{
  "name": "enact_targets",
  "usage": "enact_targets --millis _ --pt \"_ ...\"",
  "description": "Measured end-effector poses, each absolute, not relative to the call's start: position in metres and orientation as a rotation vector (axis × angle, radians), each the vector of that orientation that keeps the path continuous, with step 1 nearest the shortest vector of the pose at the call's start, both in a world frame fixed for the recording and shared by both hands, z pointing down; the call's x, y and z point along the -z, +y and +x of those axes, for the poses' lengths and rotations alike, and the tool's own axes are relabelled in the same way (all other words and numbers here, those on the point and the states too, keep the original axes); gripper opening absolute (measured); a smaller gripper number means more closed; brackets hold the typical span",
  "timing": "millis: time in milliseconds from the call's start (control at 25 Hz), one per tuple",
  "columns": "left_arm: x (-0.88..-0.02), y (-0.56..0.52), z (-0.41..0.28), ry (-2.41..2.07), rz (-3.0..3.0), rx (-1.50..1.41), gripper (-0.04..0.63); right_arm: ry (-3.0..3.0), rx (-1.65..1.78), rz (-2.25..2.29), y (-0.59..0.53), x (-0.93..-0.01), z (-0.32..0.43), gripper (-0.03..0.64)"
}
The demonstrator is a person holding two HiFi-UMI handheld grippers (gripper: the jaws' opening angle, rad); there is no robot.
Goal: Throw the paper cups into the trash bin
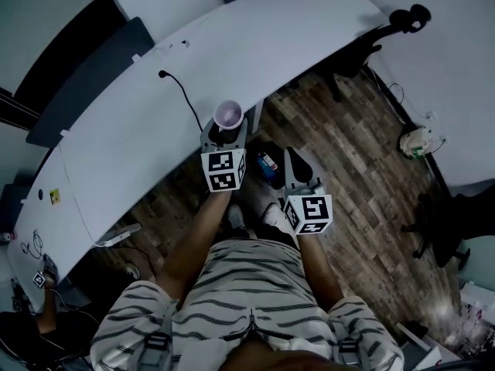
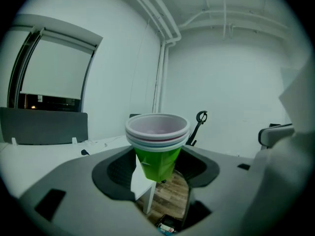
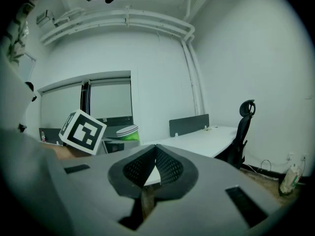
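Stacked paper cups point(image 2: 156, 149) upright, clamped in left tool point(image 2: 158, 175); right tool point(image 3: 154, 162) closed.

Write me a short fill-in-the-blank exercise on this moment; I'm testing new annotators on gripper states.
1. The left gripper is ____ on the stack of paper cups.
2. The stack's outermost cup is coloured ____.
3. The right gripper, jaws together, holds ____.
4. The floor beside the long white desk is laid with ____ planks.

Missing words: shut; green; nothing; wooden

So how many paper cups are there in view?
3 at least, by their rims: all nested in one stack held by the left hand-held gripper; more may be hidden inside.
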State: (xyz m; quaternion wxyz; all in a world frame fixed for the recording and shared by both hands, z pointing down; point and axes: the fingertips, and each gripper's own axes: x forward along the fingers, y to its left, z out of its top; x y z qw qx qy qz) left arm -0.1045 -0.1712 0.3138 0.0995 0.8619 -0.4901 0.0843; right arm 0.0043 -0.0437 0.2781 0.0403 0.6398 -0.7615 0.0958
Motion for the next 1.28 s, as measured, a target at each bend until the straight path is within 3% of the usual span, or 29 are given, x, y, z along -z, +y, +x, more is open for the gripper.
enact_targets --millis 1280 --pt "-0.353 -0.059 0.009 -0.937 2.762 -0.442 0.281 -2.044 -0.416 2.244 0.017 -0.326 0.091 0.009"
